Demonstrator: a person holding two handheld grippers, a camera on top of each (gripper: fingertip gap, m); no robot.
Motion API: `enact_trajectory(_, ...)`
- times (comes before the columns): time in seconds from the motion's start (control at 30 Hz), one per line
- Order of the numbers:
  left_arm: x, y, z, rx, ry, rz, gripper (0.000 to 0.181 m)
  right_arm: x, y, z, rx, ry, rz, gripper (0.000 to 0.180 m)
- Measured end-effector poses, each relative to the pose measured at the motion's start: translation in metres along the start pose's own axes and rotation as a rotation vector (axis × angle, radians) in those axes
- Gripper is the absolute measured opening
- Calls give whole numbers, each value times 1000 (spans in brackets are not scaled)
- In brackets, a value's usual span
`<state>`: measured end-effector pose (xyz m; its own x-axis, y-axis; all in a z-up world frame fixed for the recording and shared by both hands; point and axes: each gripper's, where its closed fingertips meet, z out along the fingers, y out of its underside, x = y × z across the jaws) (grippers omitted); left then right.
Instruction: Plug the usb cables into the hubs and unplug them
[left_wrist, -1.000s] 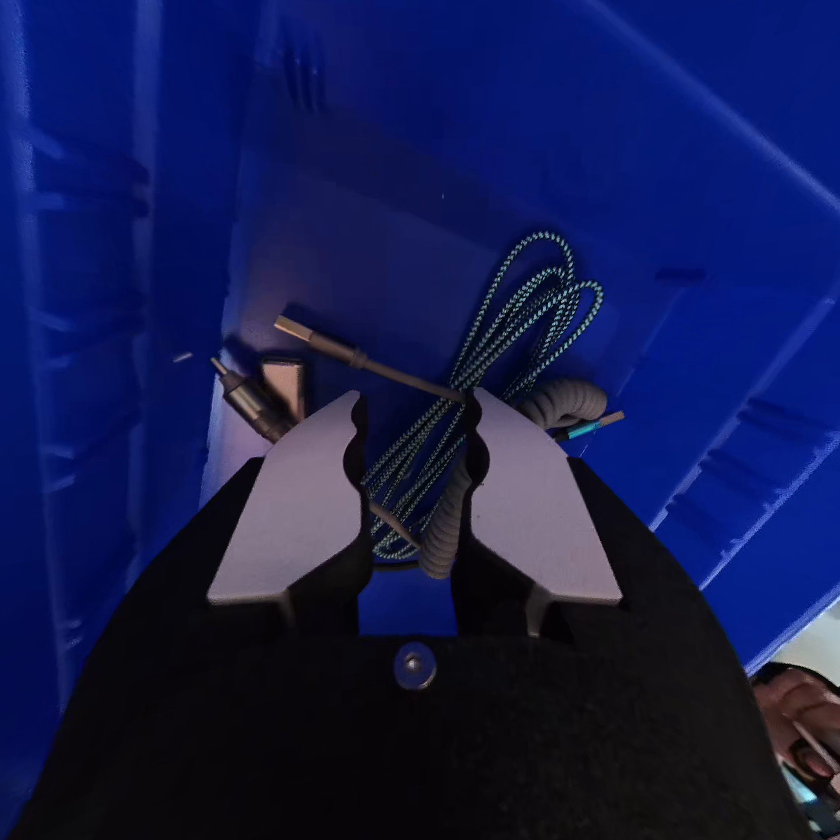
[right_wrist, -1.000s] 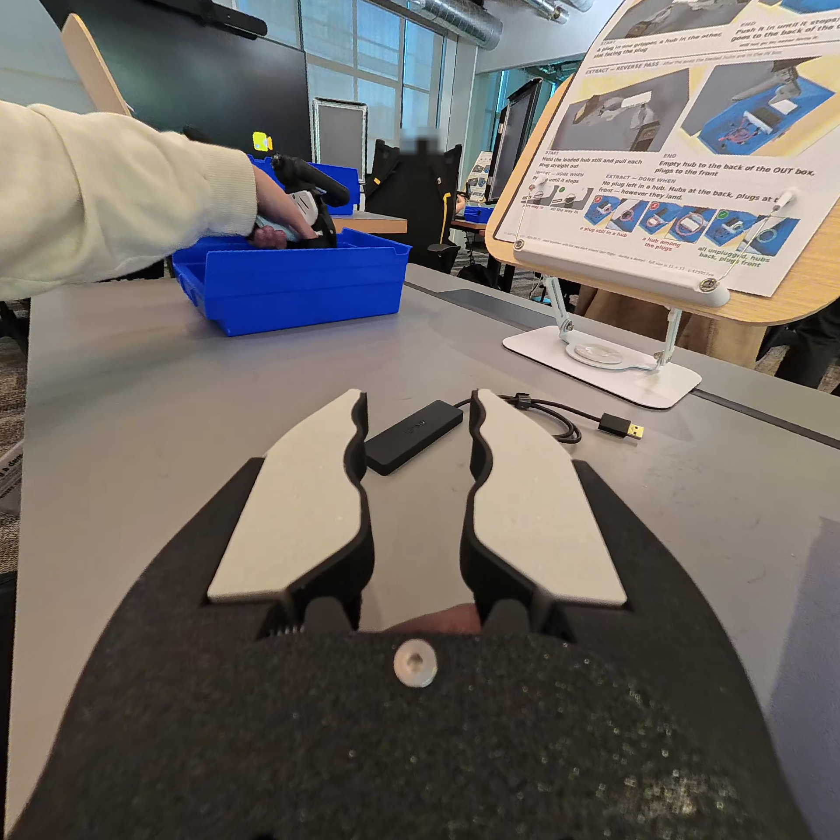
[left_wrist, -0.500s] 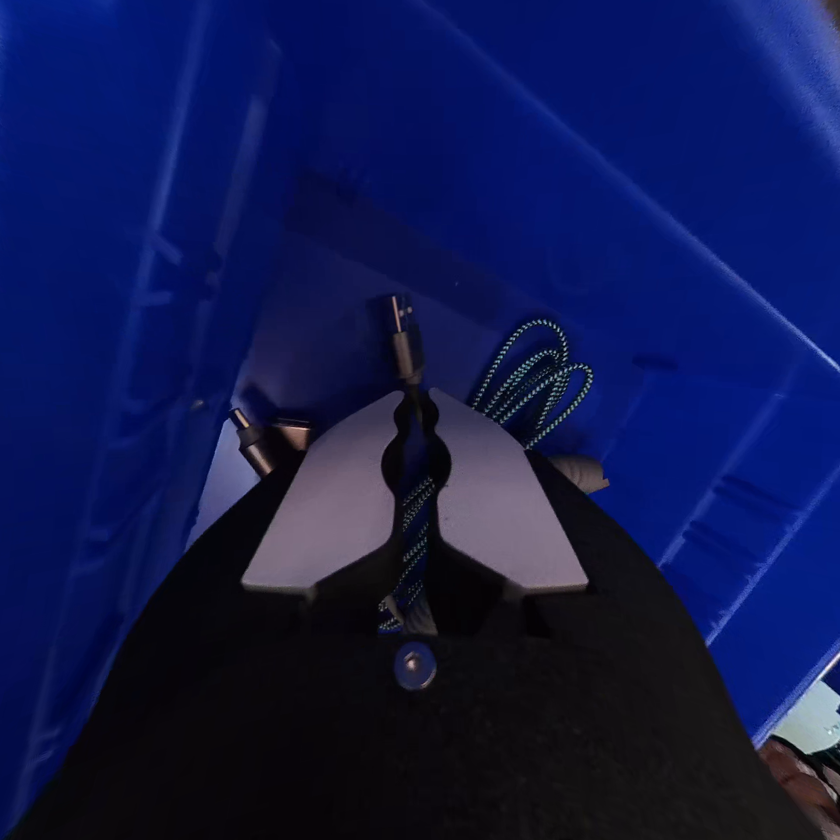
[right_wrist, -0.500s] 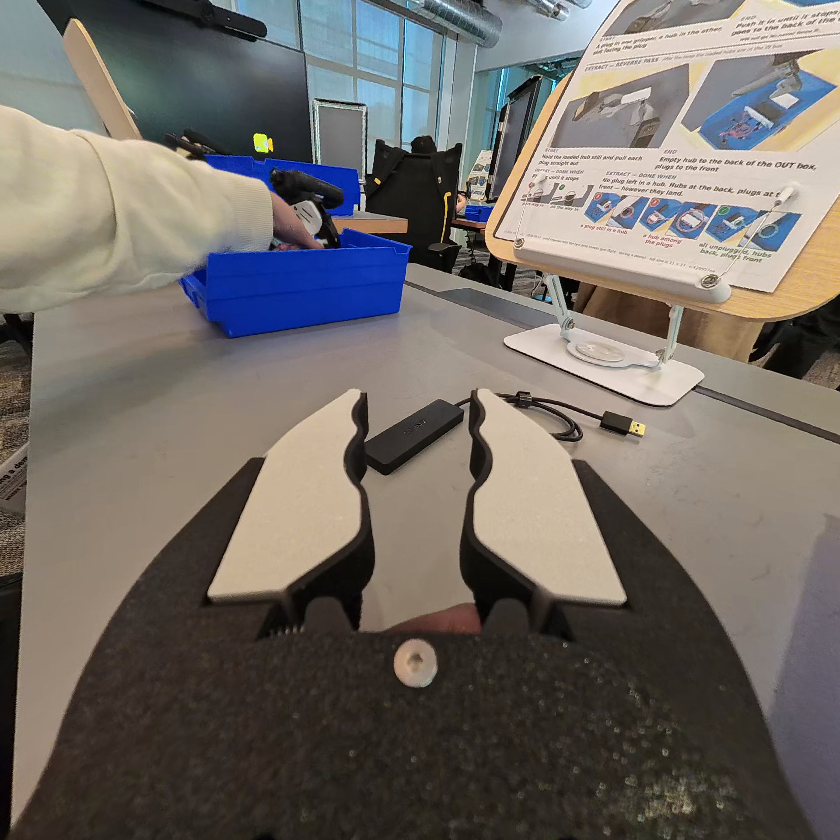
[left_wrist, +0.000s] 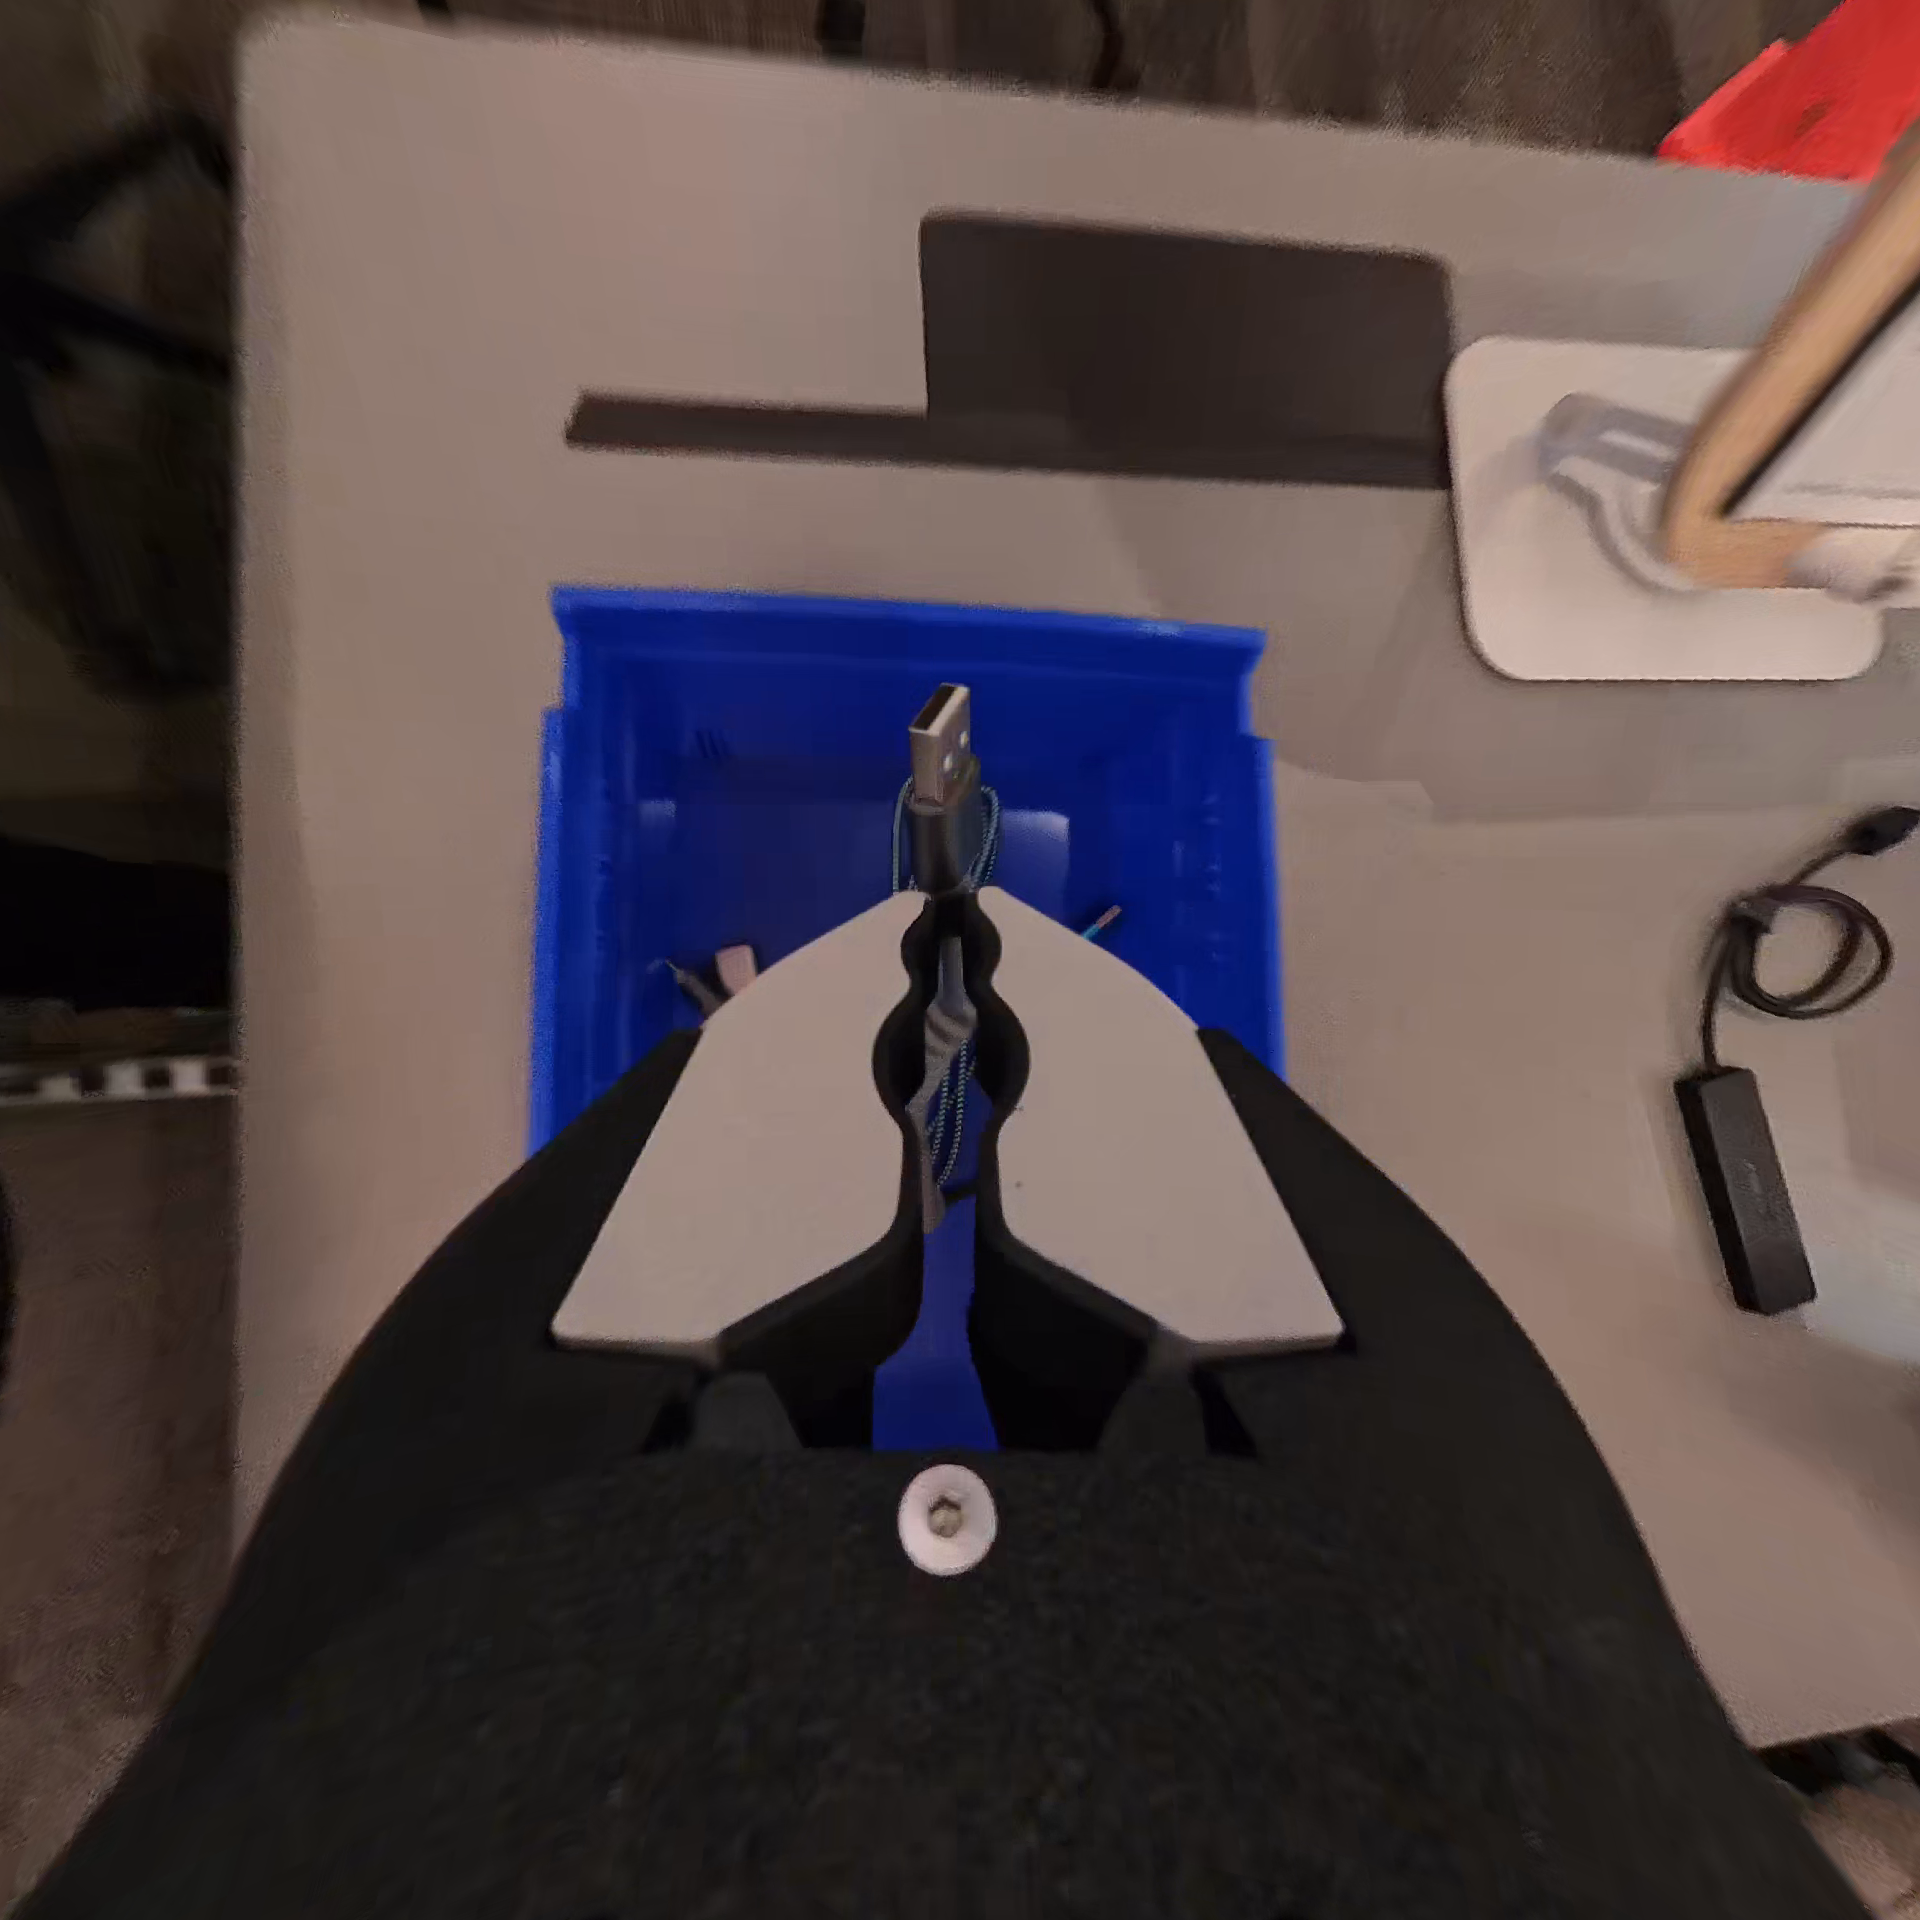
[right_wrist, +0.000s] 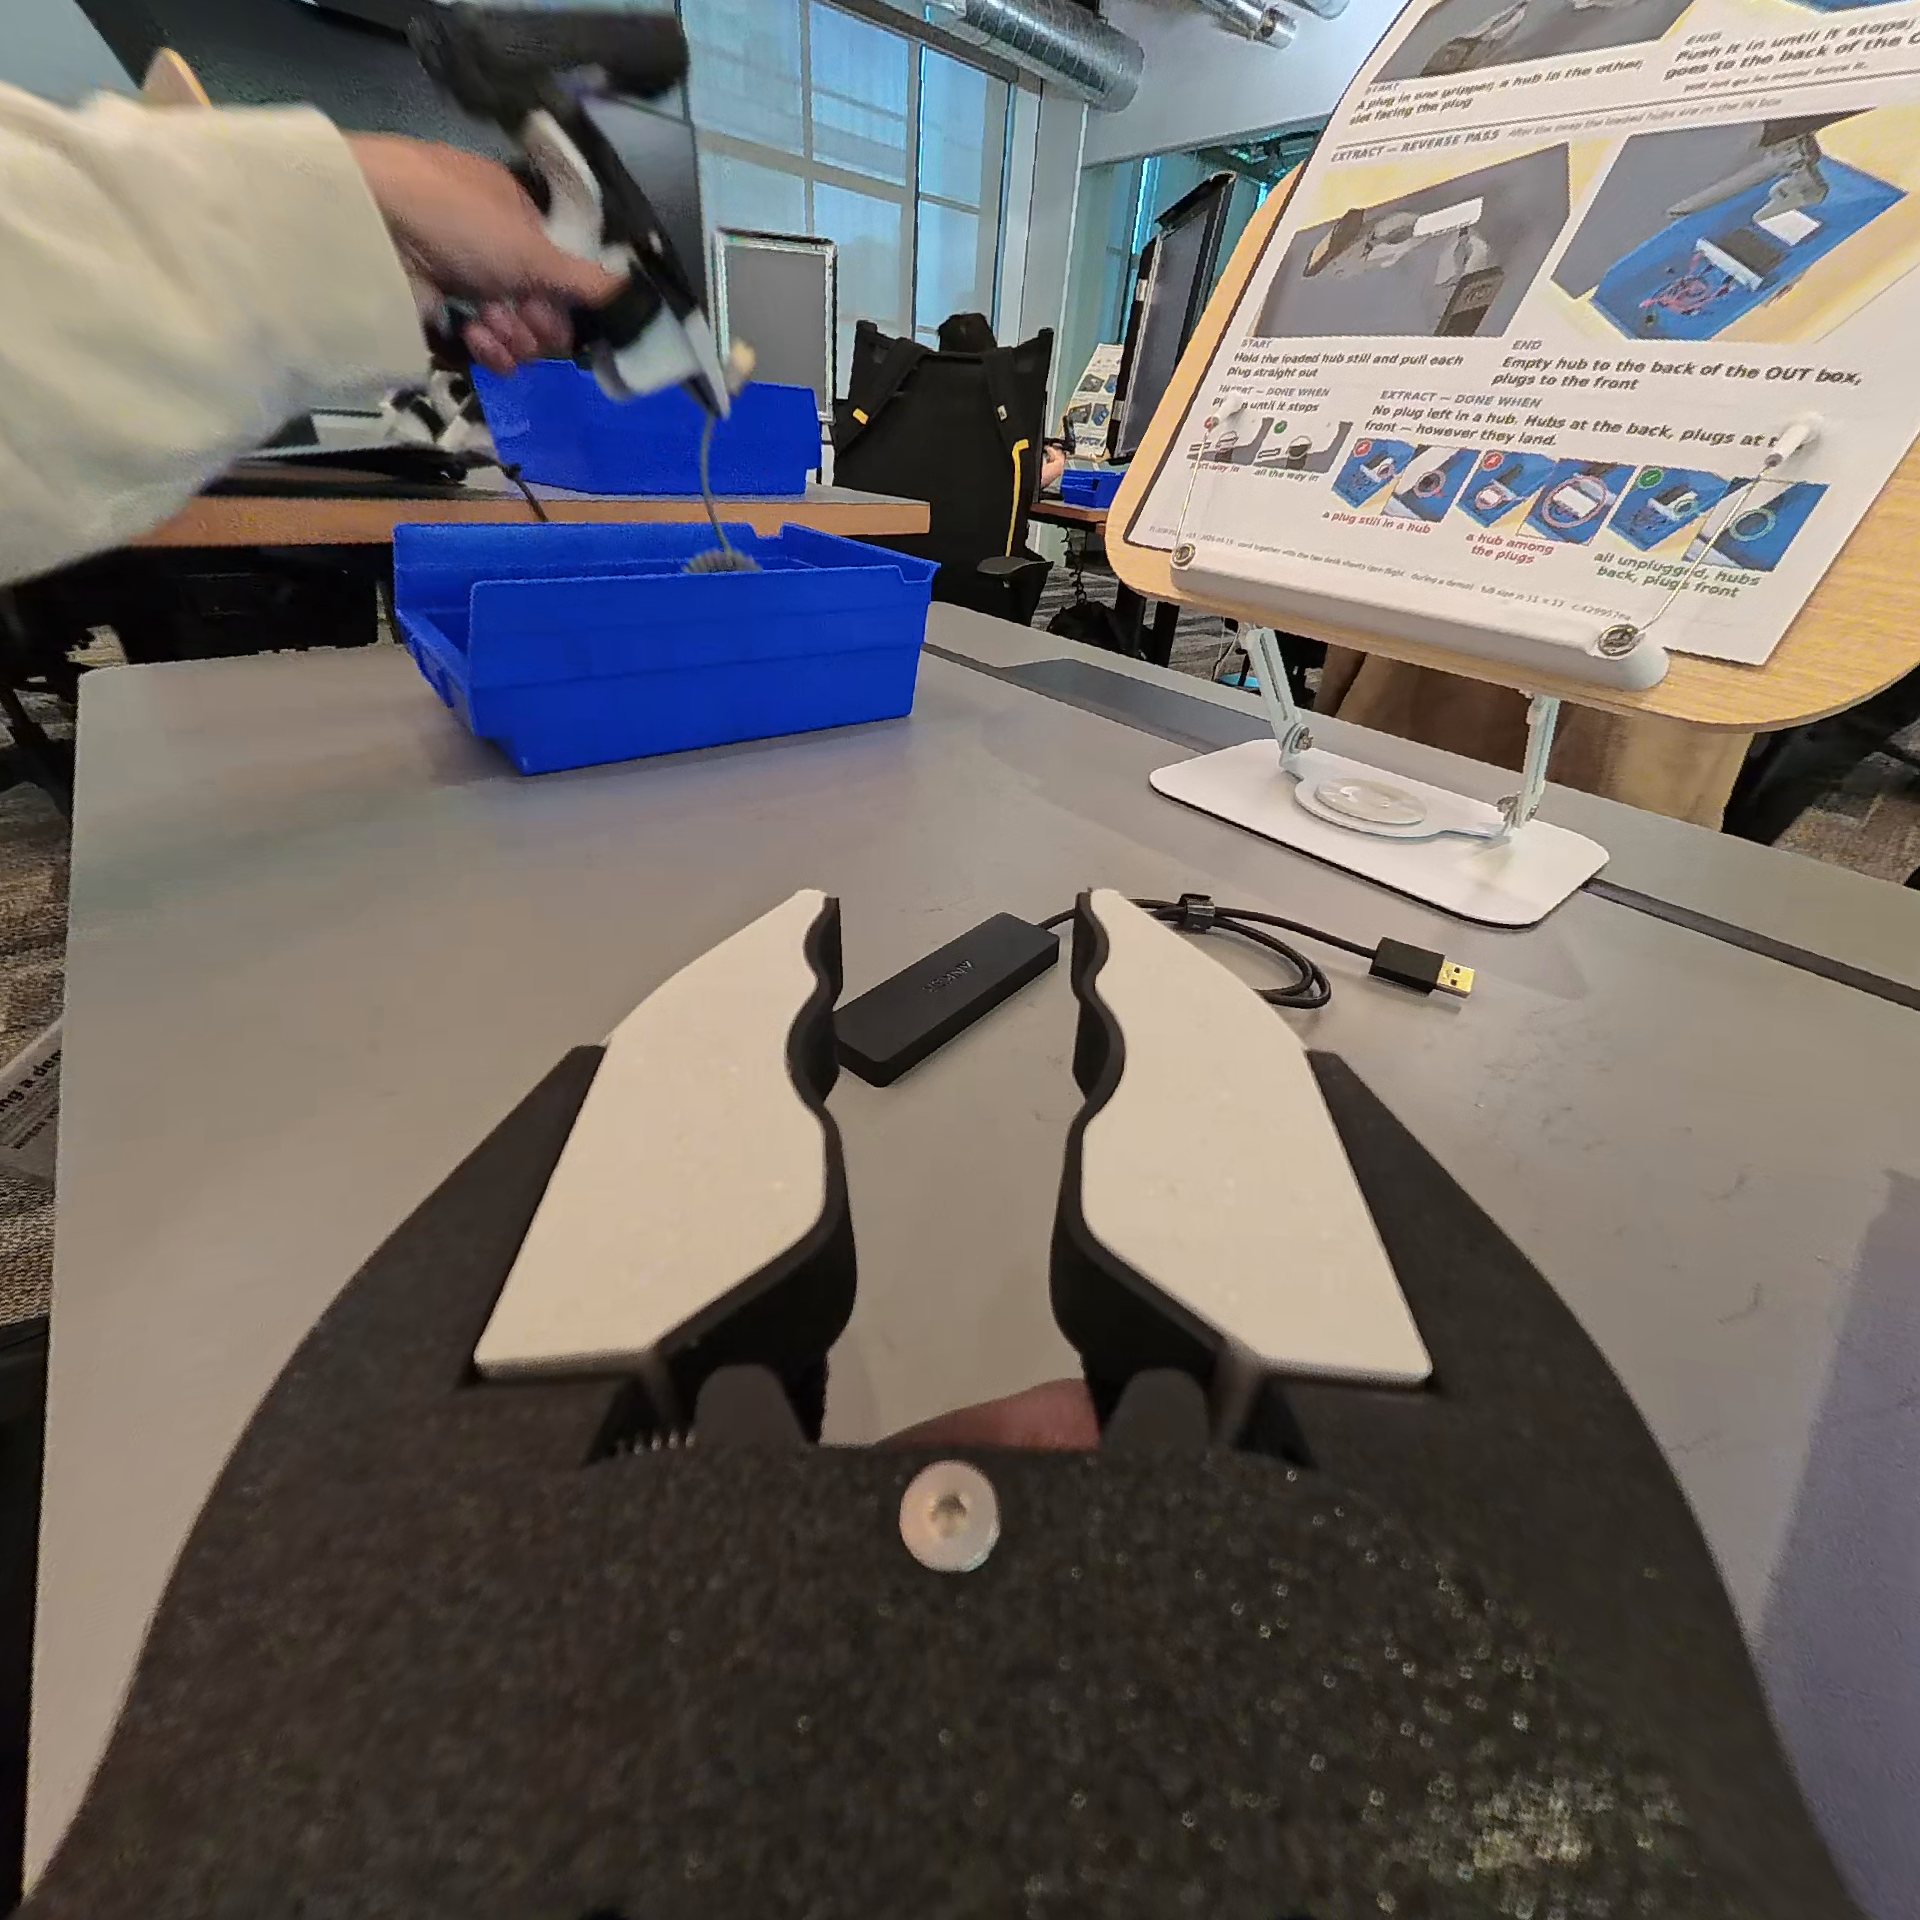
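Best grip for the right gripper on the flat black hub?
Probably from above, across the narrow width of the flat black rectangular USB hub at mid-body: it lies flat on the grey table, cable exiting its far end. The open right gripper already roughly frames it.

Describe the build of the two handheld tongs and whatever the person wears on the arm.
Both the left tongs and the right tongs have a black, grainy-textured body, two pale grey flat fingers with wavy black inner edges, and a silver screw at the centre of the body. From the right wrist view, the left tongs also show white parts. The arm has a cream long sleeve.
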<state>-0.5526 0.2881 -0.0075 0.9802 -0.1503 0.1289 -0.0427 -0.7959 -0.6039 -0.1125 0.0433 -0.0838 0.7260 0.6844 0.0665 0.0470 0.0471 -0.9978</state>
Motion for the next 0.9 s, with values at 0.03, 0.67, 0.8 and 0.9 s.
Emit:
enact_trajectory(0.03, 6, -8, -22, 36, -5, 34, 3, 0, 0, 0, 0, 0, 0, 42)
enact_trajectory(0.67, 196, -70, -307, 414, 21, 466, 3, 1, 0, 0, 0, 9, -2, 42)
enact_trajectory(0.8, 221, -40, -275, 353, 49, 518, 3, 0, 0, 0, 3, 10, -4, 42)
enact_trajectory(0.9, 228, -6, -228, 263, 36, 574, 3, -1, 0, 0, 1, 5, -7, 42)
